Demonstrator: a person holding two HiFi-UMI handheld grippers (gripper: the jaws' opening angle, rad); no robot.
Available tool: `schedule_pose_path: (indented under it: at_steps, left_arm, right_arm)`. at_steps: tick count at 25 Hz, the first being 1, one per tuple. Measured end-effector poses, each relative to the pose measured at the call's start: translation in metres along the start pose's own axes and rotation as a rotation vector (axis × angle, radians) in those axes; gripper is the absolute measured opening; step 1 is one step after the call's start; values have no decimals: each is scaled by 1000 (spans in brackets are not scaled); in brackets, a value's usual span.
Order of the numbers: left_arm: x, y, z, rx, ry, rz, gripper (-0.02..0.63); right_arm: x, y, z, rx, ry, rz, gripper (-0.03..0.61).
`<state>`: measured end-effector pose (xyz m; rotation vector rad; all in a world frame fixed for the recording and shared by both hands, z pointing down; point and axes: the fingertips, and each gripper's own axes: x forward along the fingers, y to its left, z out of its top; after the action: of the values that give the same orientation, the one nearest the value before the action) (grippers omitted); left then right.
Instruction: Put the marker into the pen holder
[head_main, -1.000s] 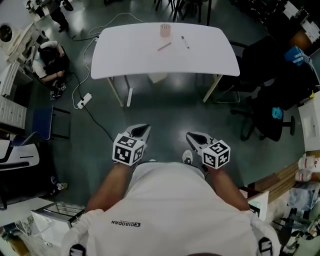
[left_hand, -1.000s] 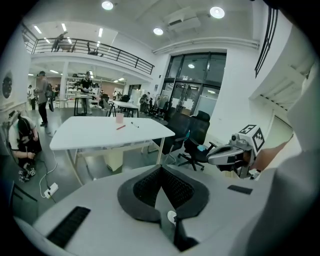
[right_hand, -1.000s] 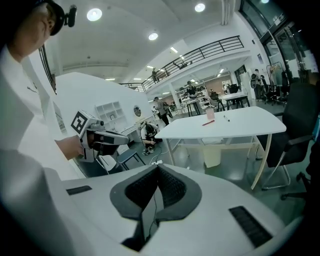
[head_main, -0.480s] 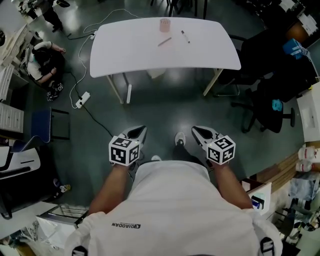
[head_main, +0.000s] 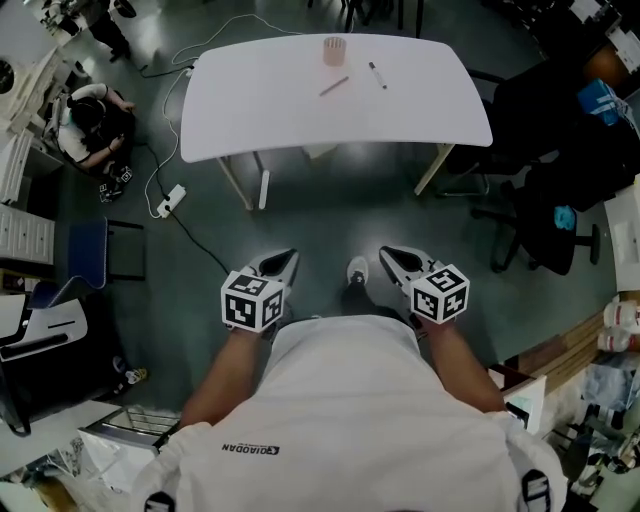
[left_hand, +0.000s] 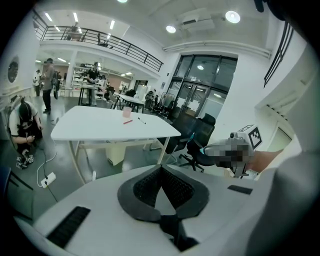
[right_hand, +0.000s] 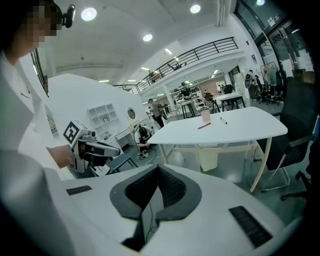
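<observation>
A pink pen holder (head_main: 333, 50) stands near the far edge of the white table (head_main: 250, 110). In front of it lies a reddish marker (head_main: 334, 86), and a dark marker (head_main: 376, 75) lies to its right. Both grippers are held low in front of the person's body, well short of the table. My left gripper (head_main: 287, 257) and my right gripper (head_main: 388, 252) are shut with nothing between the jaws. The left gripper view shows the pen holder (left_hand: 127, 112) and the reddish marker (left_hand: 128, 121) far ahead. The right gripper view shows the pen holder (right_hand: 205, 116) and the reddish marker (right_hand: 204, 126) too.
Dark floor lies between me and the table. A cable and power strip (head_main: 167, 201) lie on the floor at the left. Black office chairs (head_main: 545, 190) stand at the right. A seated person (head_main: 85, 120) is at the far left. Desks and clutter line both sides.
The table has come slightly nearer and larger in the head view as the person steps forward. Both grippers stay shut and level in front of the body.
</observation>
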<state>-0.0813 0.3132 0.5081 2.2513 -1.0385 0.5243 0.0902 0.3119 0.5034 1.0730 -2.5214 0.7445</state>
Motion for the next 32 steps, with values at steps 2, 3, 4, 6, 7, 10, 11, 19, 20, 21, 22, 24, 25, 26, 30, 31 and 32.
schedule_pose_path:
  at_steps: [2, 3, 4, 6, 7, 10, 11, 19, 20, 21, 22, 24, 25, 26, 30, 31, 32]
  left_arm:
    - [13, 3, 16, 12, -4, 3, 26]
    - [20, 4, 23, 15, -3, 6, 26]
    - [27, 6, 31, 16, -2, 9, 26]
    - [43, 8, 46, 20, 1, 12, 26]
    - [52, 10, 55, 25, 3, 14, 26]
    - [79, 15, 81, 37, 5, 24, 25]
    - [87, 16, 91, 40, 5, 27, 26]
    - [156, 22, 156, 55, 9, 60, 26]
    - [165, 22, 162, 54, 9, 65, 26]
    - [173, 22, 169, 54, 7, 70, 26]
    - [181, 23, 177, 53, 3, 77, 26]
    - [195, 22, 191, 50, -10, 90, 26]
    - [200, 22, 196, 46, -14, 96, 25]
    - [204, 23, 199, 42, -15, 102, 26]
    - [212, 26, 196, 29, 25, 120, 26]
    - [213, 30, 194, 21, 36, 126, 26]
    - [213, 35, 192, 10, 45, 131, 26]
  right_arm:
    - [9, -15, 13, -1, -12, 7, 18]
    - [12, -23, 18, 0, -15, 10, 18]
    - [16, -32, 23, 3, -18, 12, 18]
    - [22, -50, 34, 11, -23, 16, 18]
    - [26, -60, 38, 14, -23, 18, 18]
    - [36, -91, 52, 21, -18, 26, 18]
    - [39, -101, 58, 24, -17, 30, 18]
    - [55, -181, 105, 4, -26, 68, 18]
    - [56, -191, 109, 4, -26, 71, 18]
    - [58, -202, 112, 3, -24, 75, 18]
    - [60, -212, 115, 1, -20, 80, 18]
    - [63, -230, 119, -3, -11, 91, 18]
    - [65, -237, 120, -4, -6, 96, 18]
    - [67, -244, 121, -3, -2, 100, 18]
    - [77, -261, 119, 30, 14, 113, 18]
    - [82, -262, 118, 39, 19, 118, 18]
    - [88, -262, 118, 47, 25, 123, 18]
